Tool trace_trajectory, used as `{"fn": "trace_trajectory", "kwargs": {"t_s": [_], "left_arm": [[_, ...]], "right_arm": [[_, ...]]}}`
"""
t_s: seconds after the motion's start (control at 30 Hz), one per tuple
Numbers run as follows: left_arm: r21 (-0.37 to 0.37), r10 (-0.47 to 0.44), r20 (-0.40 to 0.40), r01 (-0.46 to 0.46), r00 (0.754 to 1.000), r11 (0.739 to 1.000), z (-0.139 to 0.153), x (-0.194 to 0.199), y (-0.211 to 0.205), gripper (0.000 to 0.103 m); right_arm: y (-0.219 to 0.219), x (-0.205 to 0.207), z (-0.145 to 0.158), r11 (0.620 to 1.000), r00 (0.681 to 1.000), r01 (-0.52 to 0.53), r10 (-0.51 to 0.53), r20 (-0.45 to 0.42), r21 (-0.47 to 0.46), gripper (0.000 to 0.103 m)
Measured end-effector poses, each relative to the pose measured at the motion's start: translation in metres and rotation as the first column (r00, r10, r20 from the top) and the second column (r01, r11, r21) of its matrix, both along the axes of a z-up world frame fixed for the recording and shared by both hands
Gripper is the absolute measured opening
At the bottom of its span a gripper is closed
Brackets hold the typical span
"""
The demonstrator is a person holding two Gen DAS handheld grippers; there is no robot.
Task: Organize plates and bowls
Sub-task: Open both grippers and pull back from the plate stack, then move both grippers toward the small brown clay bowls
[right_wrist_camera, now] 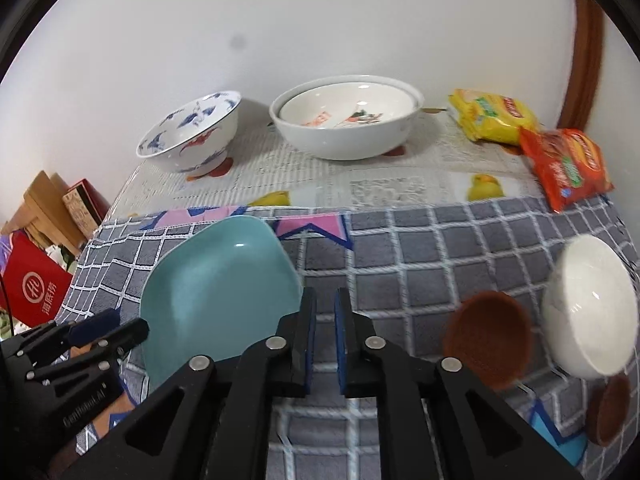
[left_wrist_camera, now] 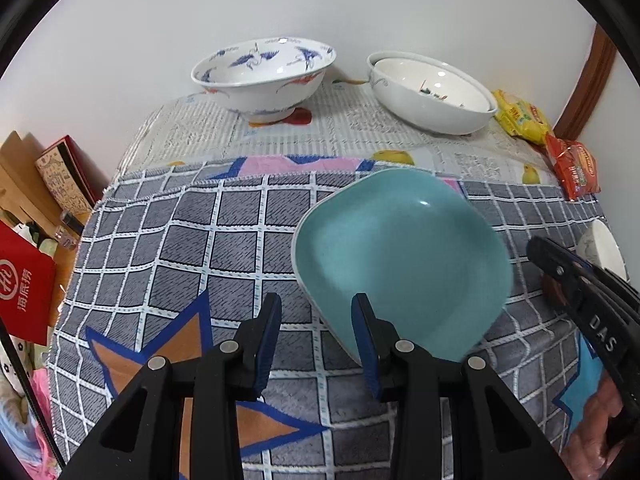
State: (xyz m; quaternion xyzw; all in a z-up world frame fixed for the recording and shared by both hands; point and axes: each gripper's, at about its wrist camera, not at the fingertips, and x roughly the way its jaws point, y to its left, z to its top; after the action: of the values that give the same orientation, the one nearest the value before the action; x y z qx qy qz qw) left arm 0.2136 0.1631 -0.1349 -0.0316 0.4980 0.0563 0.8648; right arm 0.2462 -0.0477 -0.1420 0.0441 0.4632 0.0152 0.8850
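the teal plate [left_wrist_camera: 400, 264] sits just ahead and right of the left gripper [left_wrist_camera: 316, 320] – fingers apart – and left of the right gripper [right_wrist_camera: 324, 316], whose fingers are nearly together – holding nothing.

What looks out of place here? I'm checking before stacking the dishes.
The teal plate looks tilted rather than flat on the checked cloth, and the small white bowl leans on its side. Snack packets lie beside the back bowls.
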Motion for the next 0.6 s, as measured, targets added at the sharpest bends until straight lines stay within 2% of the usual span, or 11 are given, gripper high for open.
{"fn": "trace_trajectory", "kwargs": {"t_s": [0.13, 0.17, 0.23, 0.3, 0.6], "left_arm": [[0.011, -0.01, 0.036, 0.01, 0.999, 1.0, 0.016, -0.014, -0.013, 0.039], [0.011, -0.014, 0.046, 0.013, 0.999, 1.0, 0.021, -0.019, -0.018, 0.039], [0.005, -0.026, 0.058, 0.026, 0.998, 1.0, 0.028, -0.025, -0.028, 0.039], [0.002, -0.04, 0.07, 0.04, 0.997, 0.999, 0.037, -0.033, -0.041, 0.039], [-0.006, -0.103, 0.121, 0.105, 0.987, 0.994, 0.061, -0.06, -0.101, 0.039]], "right_arm": [[-0.021, -0.027, 0.014, 1.0, 0.999, 0.029, -0.029, 0.015, 0.001, 0.028], [-0.026, -0.033, 0.017, 0.999, 0.999, 0.033, -0.033, 0.021, -0.004, 0.03], [-0.037, -0.05, 0.024, 0.999, 0.998, 0.048, -0.047, 0.03, -0.023, 0.041], [-0.047, -0.065, 0.03, 0.998, 0.998, 0.054, -0.053, 0.034, -0.034, 0.047], [-0.105, -0.134, 0.05, 0.987, 0.988, 0.137, -0.131, 0.078, -0.078, 0.05]]}}
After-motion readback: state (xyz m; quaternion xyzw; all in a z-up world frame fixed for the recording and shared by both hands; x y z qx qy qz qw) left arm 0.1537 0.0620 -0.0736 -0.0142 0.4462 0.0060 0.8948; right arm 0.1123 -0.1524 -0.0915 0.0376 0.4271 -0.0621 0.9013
